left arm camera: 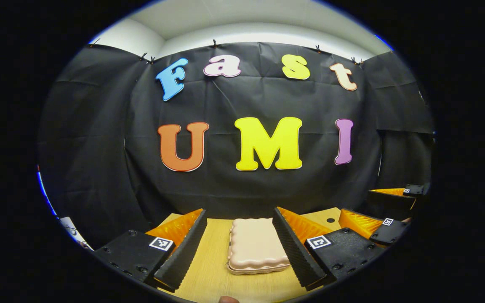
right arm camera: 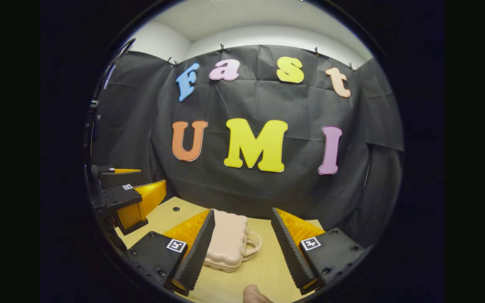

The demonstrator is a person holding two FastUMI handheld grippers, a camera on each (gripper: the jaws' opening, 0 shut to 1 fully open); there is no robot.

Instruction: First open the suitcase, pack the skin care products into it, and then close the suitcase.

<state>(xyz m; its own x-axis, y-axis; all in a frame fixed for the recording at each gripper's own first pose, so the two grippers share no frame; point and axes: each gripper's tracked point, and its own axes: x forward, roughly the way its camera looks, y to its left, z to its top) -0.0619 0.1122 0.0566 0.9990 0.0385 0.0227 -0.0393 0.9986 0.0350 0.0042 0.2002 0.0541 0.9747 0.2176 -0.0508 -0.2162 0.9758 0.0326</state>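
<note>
A small pale pink suitcase (left arm camera: pixel 256 247) lies flat and closed on the wooden table (left arm camera: pixel 209 269), between the fingers of my left gripper (left arm camera: pixel 240 244), which hovers open above and in front of it. In the right gripper view the same suitcase (right arm camera: pixel 230 240) shows its handle (right arm camera: pixel 254 245) pointing right. My right gripper (right arm camera: pixel 242 246) is open, with its left finger (right arm camera: pixel 196 252) in front of the suitcase's left part. The right gripper (left arm camera: pixel 377 225) also appears at the far right of the left gripper view, and the left gripper (right arm camera: pixel 131 198) at the left of the right gripper view.
The black cloth wall (left arm camera: pixel 246 189) closes the booth right behind the table's far edge. A small dark hole (right arm camera: pixel 176 208) marks the tabletop at the back left. A fingertip (right arm camera: pixel 254 293) shows at the bottom edge of the right gripper view.
</note>
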